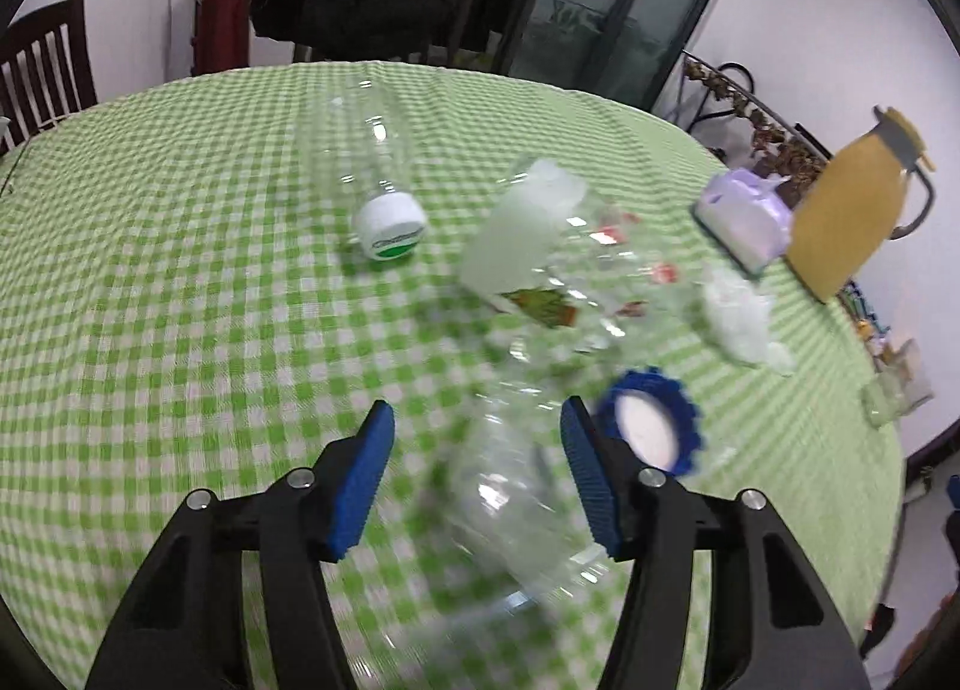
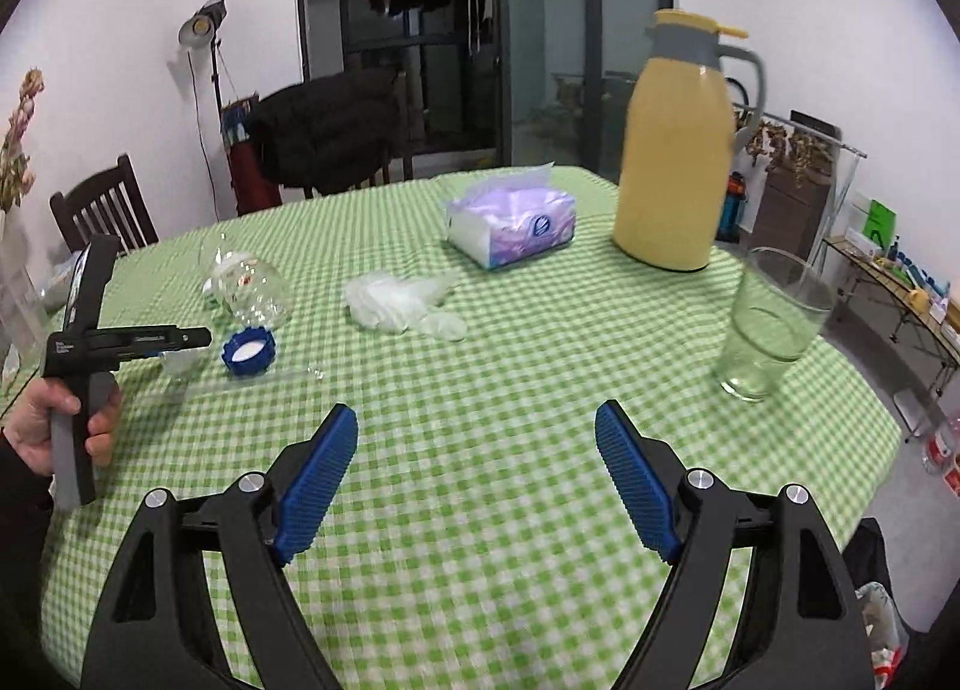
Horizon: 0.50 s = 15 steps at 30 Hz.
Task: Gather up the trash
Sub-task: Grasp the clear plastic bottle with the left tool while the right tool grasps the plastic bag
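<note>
In the left wrist view my left gripper [image 1: 477, 408] is low over the green checked tablecloth [image 1: 180, 330]. A blurred clear plastic container [image 1: 510, 498] lies between its jaws. It reaches the right pad, while a gap shows at the left pad. A blue cap [image 1: 654, 426] lies just right of the right finger. Beyond are a crushed clear bottle with red label bits [image 1: 600, 270], a clear bottle with a white cap [image 1: 390, 228] and crumpled white tissue [image 1: 738, 318]. My right gripper [image 2: 477, 432] hovers open over bare cloth, nothing between its fingers.
A yellow thermos jug [image 2: 678, 150], a purple tissue pack [image 2: 510, 222] and a drinking glass [image 2: 768, 324] stand on the right half of the round table. A hand [image 2: 42, 420] holds the left gripper at the left edge. Dark chairs [image 2: 102, 210] stand behind the table.
</note>
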Each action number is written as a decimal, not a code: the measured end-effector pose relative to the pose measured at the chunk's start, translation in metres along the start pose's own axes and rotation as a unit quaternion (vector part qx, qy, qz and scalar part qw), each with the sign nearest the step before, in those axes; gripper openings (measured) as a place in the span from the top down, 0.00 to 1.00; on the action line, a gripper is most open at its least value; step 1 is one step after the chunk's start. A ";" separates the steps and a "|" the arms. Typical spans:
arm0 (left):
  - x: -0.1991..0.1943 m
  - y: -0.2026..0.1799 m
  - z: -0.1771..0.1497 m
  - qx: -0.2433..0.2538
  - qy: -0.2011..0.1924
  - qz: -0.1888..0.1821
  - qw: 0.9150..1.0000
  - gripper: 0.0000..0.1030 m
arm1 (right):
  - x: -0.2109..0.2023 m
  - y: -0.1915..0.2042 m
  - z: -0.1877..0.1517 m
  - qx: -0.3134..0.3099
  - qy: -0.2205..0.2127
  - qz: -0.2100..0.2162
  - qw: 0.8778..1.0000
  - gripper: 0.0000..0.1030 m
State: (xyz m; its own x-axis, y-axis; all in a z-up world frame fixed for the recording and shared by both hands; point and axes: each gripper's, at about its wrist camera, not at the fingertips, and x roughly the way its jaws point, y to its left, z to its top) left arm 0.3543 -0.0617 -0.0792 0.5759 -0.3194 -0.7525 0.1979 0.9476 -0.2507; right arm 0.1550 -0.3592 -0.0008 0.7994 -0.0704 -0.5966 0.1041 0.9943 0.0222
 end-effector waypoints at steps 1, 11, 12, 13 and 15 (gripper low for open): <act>-0.001 -0.001 -0.003 0.009 -0.013 -0.001 1.000 0.75 | 0.004 0.002 0.000 -0.001 0.005 0.001 1.000 0.24; -0.030 0.009 0.000 -0.005 -0.074 -0.007 0.997 0.77 | 0.080 0.023 0.035 -0.013 0.032 0.022 0.999 0.24; -0.031 0.012 0.002 -0.012 -0.085 0.004 0.996 0.77 | 0.090 0.025 0.039 -0.015 0.038 0.023 0.999 0.24; -0.033 0.017 0.002 -0.017 -0.093 0.005 0.996 0.77 | 0.102 0.027 0.044 -0.015 0.043 0.026 0.999 0.24; -0.036 0.025 0.003 -0.041 -0.115 -0.007 0.992 0.77 | 0.128 0.033 0.053 -0.016 0.057 0.026 0.998 0.24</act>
State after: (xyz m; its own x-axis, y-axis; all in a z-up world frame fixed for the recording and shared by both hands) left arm 0.3411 -0.0266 -0.0564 0.7419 -0.3157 -0.5915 0.1465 0.9372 -0.3164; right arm 0.2923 -0.3396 -0.0344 0.7304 -0.0107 -0.6829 0.0440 0.9985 0.0314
